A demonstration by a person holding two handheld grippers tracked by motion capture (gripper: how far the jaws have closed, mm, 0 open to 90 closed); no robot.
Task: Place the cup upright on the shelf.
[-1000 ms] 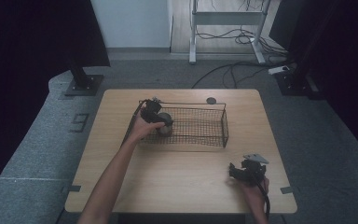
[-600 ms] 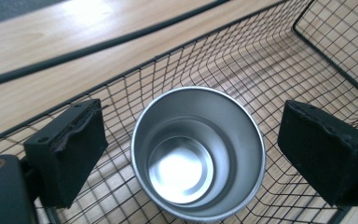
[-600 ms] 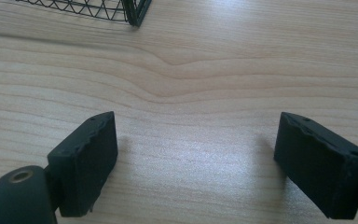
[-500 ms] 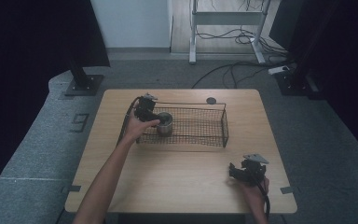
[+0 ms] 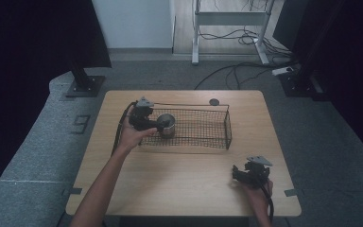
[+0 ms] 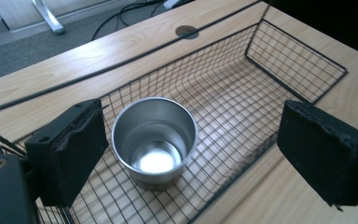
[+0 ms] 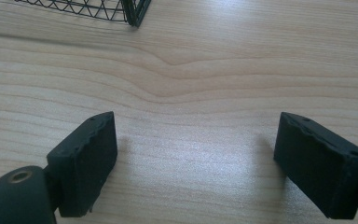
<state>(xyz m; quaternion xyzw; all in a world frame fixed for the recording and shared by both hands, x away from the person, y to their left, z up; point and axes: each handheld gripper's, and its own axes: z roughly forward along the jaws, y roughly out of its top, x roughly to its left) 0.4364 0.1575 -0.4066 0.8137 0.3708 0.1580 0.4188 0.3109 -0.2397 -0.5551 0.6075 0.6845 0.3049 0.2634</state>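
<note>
At the basket's left end: cup (image 6: 154, 140), steel, upright, on the mesh floor of the basket (image 5: 203, 142).
Left tongs (image 6: 193, 147): jaws wide apart, holding nothing, cup standing free beside one jaw.
Right tongs (image 7: 196, 163): jaws wide, holding nothing, low over the bare desk (image 7: 205, 70).
Advice: lift left tongs straight up; avoid clipping cup or basket wire.

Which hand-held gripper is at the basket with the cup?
The left hand-held gripper, jaws open beside the steel cup; the right hand-held gripper sits on bare table.
</note>
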